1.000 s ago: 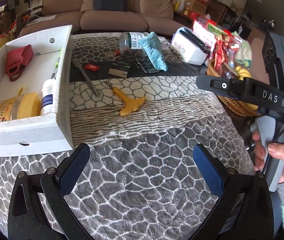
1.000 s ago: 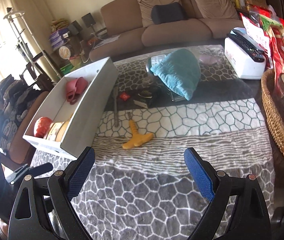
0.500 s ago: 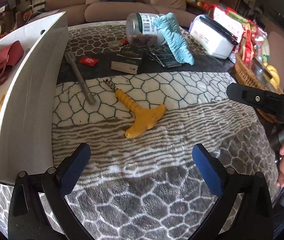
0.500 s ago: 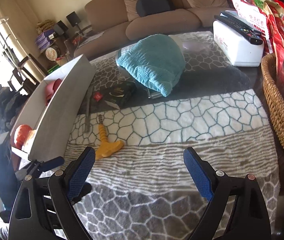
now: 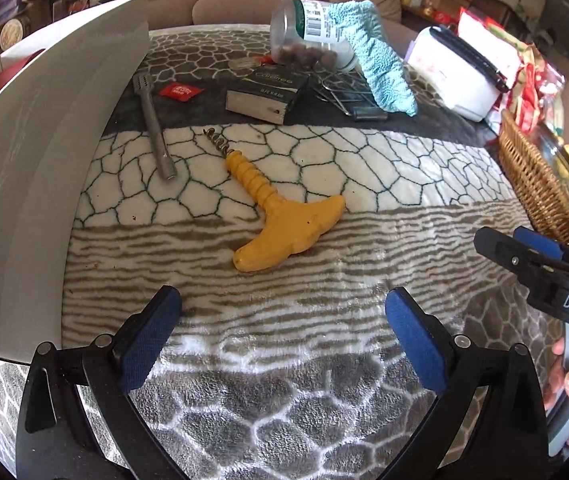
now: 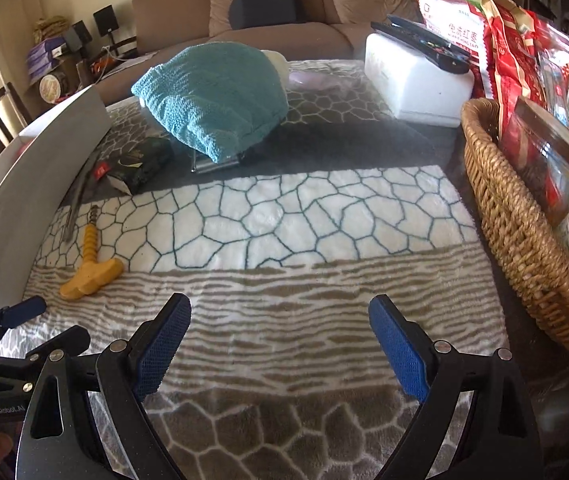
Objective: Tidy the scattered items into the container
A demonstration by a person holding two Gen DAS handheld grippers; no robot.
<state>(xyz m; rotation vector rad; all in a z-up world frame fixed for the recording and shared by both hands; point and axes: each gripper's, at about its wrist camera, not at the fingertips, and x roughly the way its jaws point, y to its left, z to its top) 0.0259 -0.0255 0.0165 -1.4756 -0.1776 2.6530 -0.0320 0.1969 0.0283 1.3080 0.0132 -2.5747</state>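
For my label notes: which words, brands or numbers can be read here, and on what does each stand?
"DAS": right gripper, on its body.
"GenRobot.AI": left gripper, on its body.
Chinese characters, "红枣" among them: red-and-white snack bag.
Dark box: lettering blurred.
Jar: barcode label unreadable.
Red packet: print too small.

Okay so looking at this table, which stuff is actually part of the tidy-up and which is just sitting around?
Part of the job:
white container
yellow corkscrew
grey metal tool
red packet
dark box
left gripper and right gripper, both open and empty

Probably just lying about:
wicker basket of snacks
white case
sofa
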